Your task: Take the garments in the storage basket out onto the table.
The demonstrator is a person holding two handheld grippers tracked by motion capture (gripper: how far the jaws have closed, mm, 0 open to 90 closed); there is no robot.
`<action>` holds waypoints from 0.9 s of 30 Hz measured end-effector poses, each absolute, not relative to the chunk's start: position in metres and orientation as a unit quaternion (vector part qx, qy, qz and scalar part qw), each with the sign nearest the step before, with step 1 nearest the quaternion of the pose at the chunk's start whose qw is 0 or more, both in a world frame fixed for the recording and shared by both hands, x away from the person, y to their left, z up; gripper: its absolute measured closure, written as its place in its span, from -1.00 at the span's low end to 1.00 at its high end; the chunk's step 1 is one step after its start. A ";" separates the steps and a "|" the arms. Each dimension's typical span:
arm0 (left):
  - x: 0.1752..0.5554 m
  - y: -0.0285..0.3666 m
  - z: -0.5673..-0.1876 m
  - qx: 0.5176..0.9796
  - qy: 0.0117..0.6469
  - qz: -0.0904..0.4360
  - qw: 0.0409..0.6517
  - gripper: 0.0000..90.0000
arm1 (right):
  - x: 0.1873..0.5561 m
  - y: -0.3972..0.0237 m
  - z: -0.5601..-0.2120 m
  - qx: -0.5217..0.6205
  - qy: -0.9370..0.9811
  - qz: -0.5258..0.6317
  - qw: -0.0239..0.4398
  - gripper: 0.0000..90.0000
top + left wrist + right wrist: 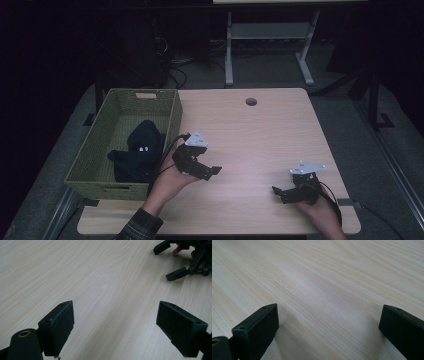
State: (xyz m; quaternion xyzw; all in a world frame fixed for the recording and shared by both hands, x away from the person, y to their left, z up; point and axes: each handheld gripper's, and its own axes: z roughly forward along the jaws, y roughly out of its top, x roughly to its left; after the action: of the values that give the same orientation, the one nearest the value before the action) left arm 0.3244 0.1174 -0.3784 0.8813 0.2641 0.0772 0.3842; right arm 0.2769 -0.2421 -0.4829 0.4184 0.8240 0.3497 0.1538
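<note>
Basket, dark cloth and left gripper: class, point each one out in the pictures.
basket (pixel 172 107), high view, on its right wall.
dark cloth (pixel 142 150), high view, on the middle of the bundle.
left gripper (pixel 115 326), left gripper view, midway between its open jaws.

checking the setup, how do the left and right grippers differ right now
The left gripper sits close beside the green woven basket; the right gripper is apart from it, near the table's front right. The left points right, the right points left. Both are open and empty over bare wood.
</note>
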 end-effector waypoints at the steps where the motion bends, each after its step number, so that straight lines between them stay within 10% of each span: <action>1: 0.325 0.118 -0.377 0.880 0.264 0.077 0.386 -0.68 | 0.277 -0.242 -0.483 0.418 0.824 0.350 0.154 -0.95; 27: 0.340 0.133 -0.334 0.874 0.275 0.076 0.393 -0.62 | 0.277 -0.242 -0.483 0.418 0.824 0.350 0.154 -0.95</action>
State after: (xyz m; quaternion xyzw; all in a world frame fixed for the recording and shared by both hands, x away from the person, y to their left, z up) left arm 0.3403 0.1329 -0.3336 0.8741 0.2746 0.0764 0.3933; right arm 0.2770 -0.2421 -0.4830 0.4181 0.8240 0.3500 0.1540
